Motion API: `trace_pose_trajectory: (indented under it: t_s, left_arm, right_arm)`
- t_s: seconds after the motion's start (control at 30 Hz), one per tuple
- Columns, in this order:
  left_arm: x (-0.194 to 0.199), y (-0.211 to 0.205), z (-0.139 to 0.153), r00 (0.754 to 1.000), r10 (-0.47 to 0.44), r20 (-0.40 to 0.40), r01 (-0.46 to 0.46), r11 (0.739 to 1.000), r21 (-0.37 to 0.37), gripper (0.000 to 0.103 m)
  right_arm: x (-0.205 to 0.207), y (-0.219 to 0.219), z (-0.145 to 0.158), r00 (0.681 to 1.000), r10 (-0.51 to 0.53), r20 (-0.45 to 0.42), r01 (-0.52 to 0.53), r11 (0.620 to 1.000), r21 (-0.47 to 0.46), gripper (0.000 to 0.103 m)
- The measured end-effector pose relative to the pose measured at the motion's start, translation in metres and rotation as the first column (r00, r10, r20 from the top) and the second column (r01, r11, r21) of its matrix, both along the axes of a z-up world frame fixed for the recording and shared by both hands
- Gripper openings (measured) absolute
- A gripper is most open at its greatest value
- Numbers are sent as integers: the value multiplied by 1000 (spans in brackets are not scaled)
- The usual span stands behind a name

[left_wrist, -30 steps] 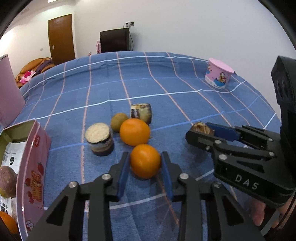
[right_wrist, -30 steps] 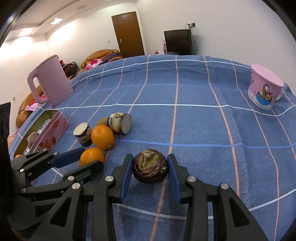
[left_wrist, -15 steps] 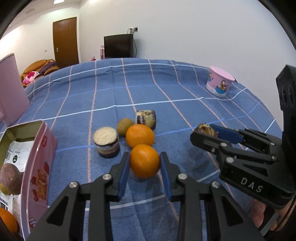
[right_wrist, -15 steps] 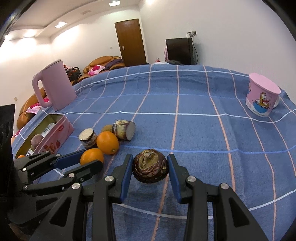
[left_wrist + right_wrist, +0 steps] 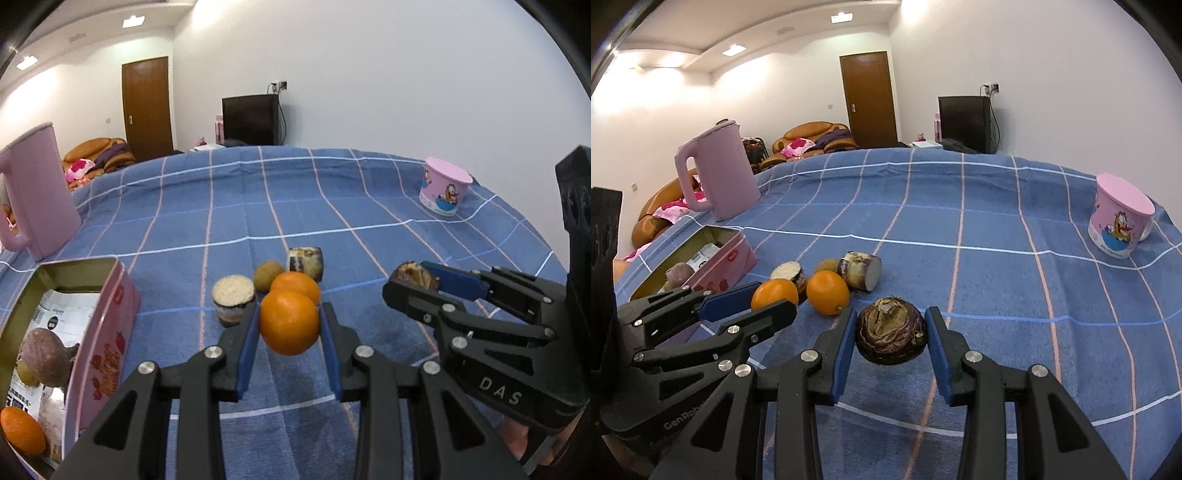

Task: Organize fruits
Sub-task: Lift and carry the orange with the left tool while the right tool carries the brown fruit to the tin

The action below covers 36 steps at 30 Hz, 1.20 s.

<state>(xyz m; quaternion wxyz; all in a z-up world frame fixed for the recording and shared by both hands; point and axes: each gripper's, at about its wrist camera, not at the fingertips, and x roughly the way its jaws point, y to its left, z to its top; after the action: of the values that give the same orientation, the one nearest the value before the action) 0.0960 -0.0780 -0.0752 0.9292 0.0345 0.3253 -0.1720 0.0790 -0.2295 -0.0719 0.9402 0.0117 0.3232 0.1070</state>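
Left wrist view: the orange was held between the blue pads of the left gripper, and it had been raised clear of the blue checked cloth; a second before, it was sitting on the cloth with the pads only around it. That lift was judged to mean the pick was done and the carry to the pink tin at the left could begin. A purple fruit and another orange were already seen inside the tin. Behind the held orange, a second orange, a kiwi and two cut cane pieces were left clustered on the cloth. The tin's near wall was judged to be the obstacle to clear.

Right wrist view: the dark round fruit was gripped between the pads of the right gripper, and it too had been lifted from the cloth. The left gripper was seen just to the left, close enough that crossing paths was judged a risk. The pink kettle stood beyond the tin, and the cartoon cup was well apart at the right.
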Motion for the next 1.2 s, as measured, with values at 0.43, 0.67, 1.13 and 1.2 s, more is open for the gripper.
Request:
trace_pose_trajectory:
  t_s: [0.43, 0.67, 1.13, 1.2]
  left_arm:
    - [-7, 0, 6, 998, 14, 55, -16, 1000, 20, 34]
    - [-13, 1, 10, 996, 27, 88, -29, 999, 21, 34]
    - [-20, 6, 14, 990, 49, 131, -51, 999, 10, 34]
    - [-21, 6, 15, 989, 52, 138, -53, 999, 8, 34]
  right_arm:
    - [-8, 3, 6, 999, 6, 52, -5, 1000, -18, 40]
    - [-14, 3, 10, 996, 4, 90, -2, 1000, -23, 40]
    - [-23, 4, 15, 989, 7, 145, -2, 1000, -29, 40]
    - [-25, 4, 16, 988, 7, 154, -2, 1000, -29, 40]
